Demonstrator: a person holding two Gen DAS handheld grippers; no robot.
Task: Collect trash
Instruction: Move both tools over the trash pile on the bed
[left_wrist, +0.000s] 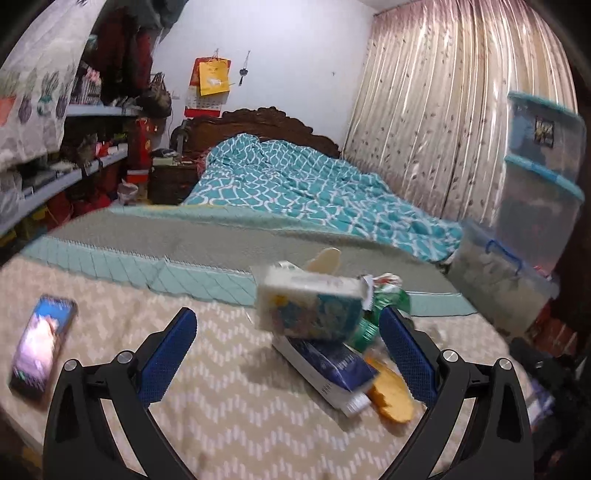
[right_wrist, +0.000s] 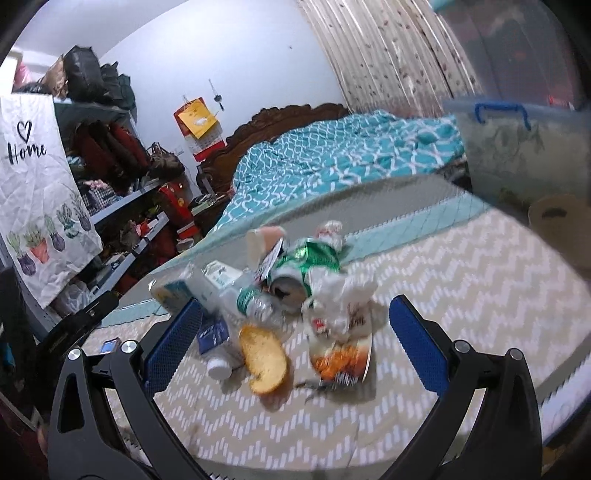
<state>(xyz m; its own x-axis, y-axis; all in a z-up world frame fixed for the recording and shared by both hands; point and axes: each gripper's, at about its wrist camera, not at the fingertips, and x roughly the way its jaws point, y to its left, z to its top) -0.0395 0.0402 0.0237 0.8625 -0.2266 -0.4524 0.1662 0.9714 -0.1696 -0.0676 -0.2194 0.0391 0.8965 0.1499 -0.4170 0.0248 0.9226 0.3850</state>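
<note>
Left gripper (left_wrist: 288, 347): jaws wide apart and empty, framing the trash pile in the centre-right of its frame, where a carton (left_wrist: 308, 304) rests tilted on a dark blue box (left_wrist: 332, 373) beside a bread slice (left_wrist: 391, 397). Right gripper (right_wrist: 295, 332): jaws likewise spread with nothing between the pads, facing the same pile at frame centre, with the bread slice (right_wrist: 264, 360), a crushed green can (right_wrist: 303, 269), a plastic bottle (right_wrist: 240, 299) and a crumpled snack wrapper (right_wrist: 341, 350) touching or overlapping. All items lie on the chevron-patterned bed cover (right_wrist: 461, 280); a phone (left_wrist: 42, 345) sits well apart at lower left of the left view.
</note>
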